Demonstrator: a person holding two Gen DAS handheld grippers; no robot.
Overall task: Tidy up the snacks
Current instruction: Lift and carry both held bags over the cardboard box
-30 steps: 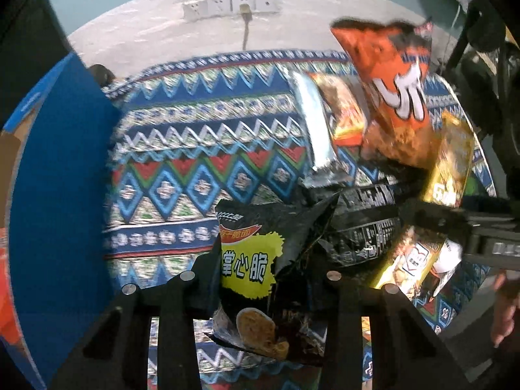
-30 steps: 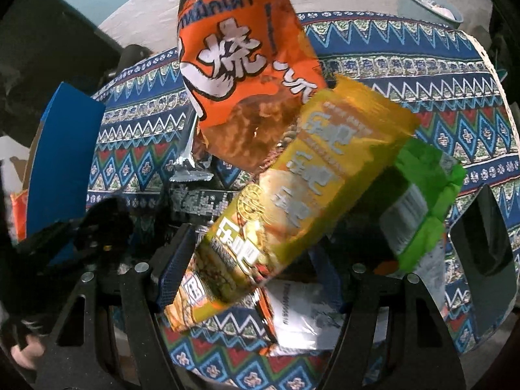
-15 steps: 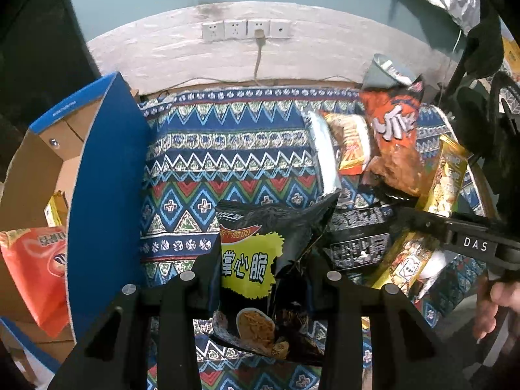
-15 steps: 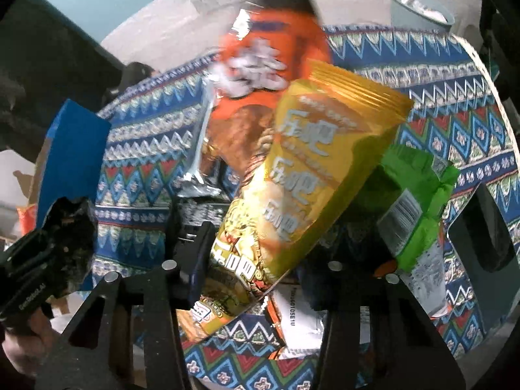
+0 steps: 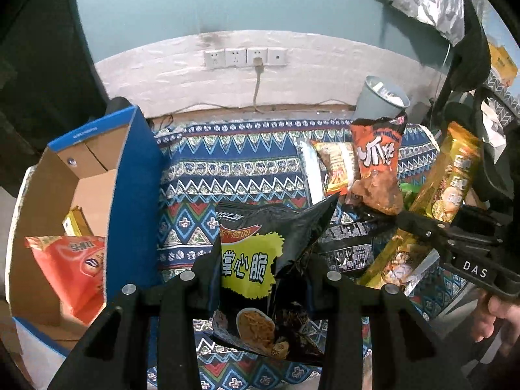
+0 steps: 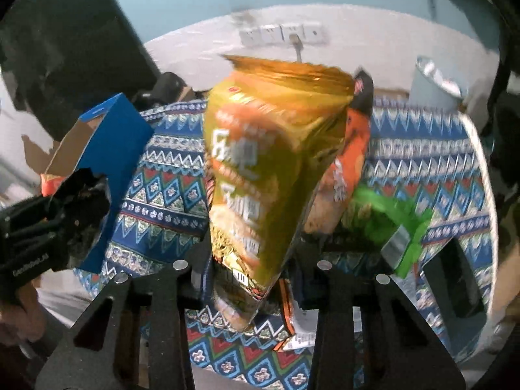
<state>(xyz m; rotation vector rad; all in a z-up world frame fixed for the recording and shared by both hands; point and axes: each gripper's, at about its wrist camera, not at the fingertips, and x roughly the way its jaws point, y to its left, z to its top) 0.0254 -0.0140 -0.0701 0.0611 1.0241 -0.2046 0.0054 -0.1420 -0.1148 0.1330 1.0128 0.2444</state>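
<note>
My left gripper [image 5: 263, 276] is shut on a black snack bag with a yellow label [image 5: 260, 260] and holds it above the patterned cloth. My right gripper [image 6: 253, 273] is shut on a tall yellow snack bag [image 6: 266, 169], lifted upright; that bag also shows in the left wrist view [image 5: 448, 178]. A blue cardboard box [image 5: 130, 195] stands open at the left, with a red bag [image 5: 71, 263] and a yellow pack [image 5: 76, 224] inside. An orange bag [image 5: 377, 162], a black bag [image 5: 351, 250] and a green bag [image 6: 390, 221] lie on the cloth.
The table wears a blue patterned cloth [image 5: 227, 169]. A grey bin [image 5: 380, 97] stands behind it at the right. Wall sockets [image 5: 245, 58] with a cable sit on the back wall. A black object [image 6: 451, 279] rests on the table's right edge.
Both grippers have risen and tilted up with their bags. The box interior and back wall have come into view. The yellow bag swung from slanted to upright.
</note>
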